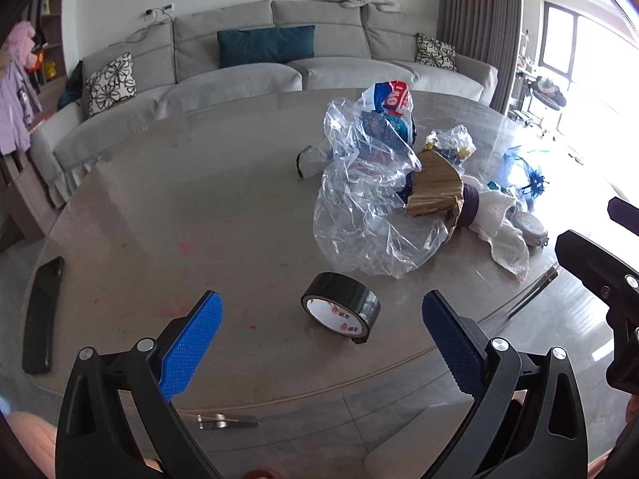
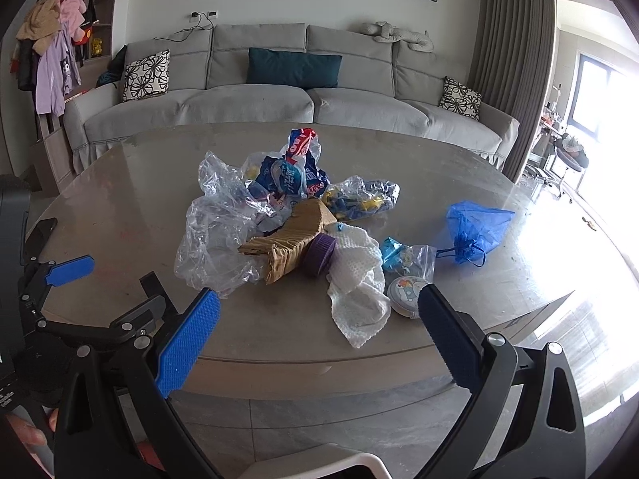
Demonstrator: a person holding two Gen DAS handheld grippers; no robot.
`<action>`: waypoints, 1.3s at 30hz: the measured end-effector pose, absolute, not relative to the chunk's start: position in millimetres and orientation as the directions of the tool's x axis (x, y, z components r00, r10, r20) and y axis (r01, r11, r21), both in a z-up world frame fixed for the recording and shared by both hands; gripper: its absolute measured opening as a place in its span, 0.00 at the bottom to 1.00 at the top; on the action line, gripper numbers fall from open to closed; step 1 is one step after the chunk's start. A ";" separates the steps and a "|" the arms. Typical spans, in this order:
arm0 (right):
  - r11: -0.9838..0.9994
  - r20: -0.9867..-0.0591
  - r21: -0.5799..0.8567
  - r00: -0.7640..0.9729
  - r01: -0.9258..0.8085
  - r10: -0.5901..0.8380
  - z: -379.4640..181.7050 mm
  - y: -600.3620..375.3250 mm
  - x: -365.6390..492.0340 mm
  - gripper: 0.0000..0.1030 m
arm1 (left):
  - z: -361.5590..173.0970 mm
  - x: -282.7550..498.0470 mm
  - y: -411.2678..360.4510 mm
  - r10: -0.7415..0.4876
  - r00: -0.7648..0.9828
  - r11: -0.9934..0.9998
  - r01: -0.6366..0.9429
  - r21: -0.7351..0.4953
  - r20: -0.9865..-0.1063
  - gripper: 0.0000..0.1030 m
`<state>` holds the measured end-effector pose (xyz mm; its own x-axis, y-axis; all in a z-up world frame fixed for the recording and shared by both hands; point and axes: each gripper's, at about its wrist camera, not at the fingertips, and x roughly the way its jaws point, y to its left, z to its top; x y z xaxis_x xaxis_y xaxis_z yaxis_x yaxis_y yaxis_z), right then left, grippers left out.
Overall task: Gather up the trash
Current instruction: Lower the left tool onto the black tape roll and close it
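Observation:
A pile of trash lies on the round grey table [image 1: 159, 207]: a crumpled clear plastic bag [image 1: 367, 207] [image 2: 215, 235], a brown cardboard piece [image 1: 433, 191] [image 2: 291, 239], a purple cap [image 2: 319, 255], a white paper towel [image 1: 503, 231] [image 2: 359, 299], blue snack wrappers [image 2: 295, 171] and a blue mesh bag [image 2: 475, 227]. A black tape roll [image 1: 341, 307] stands just ahead of my left gripper [image 1: 319, 339], which is open and empty. My right gripper [image 2: 319, 339] is open and empty at the table's near edge, before the towel. The left gripper also shows in the right wrist view [image 2: 72, 275].
A black phone [image 1: 44, 315] lies at the table's left edge. A small round tin [image 2: 407, 291] sits by the towel. A grey sofa [image 2: 279, 95] stands behind the table. A white chair back [image 2: 319, 463] is below the right gripper.

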<state>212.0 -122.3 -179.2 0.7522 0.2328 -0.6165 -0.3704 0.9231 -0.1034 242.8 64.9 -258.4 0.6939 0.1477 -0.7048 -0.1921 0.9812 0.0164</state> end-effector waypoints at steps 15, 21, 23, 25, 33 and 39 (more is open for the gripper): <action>0.917 -0.649 -0.067 0.715 -0.393 0.259 -203.4 -125.4 242.2 0.96 | -292.9 276.6 63.7 0.208 0.619 0.957 -0.288 0.028 -0.758 0.97; 0.920 -0.661 -0.054 0.704 -0.389 0.259 -209.9 -127.3 246.3 0.96 | -295.9 279.3 68.6 0.217 0.617 0.950 -0.311 0.019 -0.756 0.97; 0.920 -0.664 -0.046 0.699 -0.390 0.263 -211.0 -127.4 247.4 0.96 | -300.0 279.1 68.9 0.221 0.610 0.951 -0.309 0.028 -0.761 0.97; 0.920 -0.665 -0.040 0.698 -0.390 0.267 -210.5 -126.4 247.5 0.96 | -303.6 278.7 68.2 0.235 0.609 0.948 -0.314 0.041 -0.758 0.97; 0.918 -0.670 -0.050 0.695 -0.394 0.261 -212.4 -120.6 247.2 0.96 | -306.2 279.2 73.3 0.233 0.612 0.945 -0.325 0.028 -0.755 0.96; 0.917 -0.669 -0.066 0.700 -0.393 0.252 -212.5 -117.3 245.4 0.96 | -301.0 277.1 71.8 0.234 0.631 0.950 -0.311 0.035 -0.740 0.62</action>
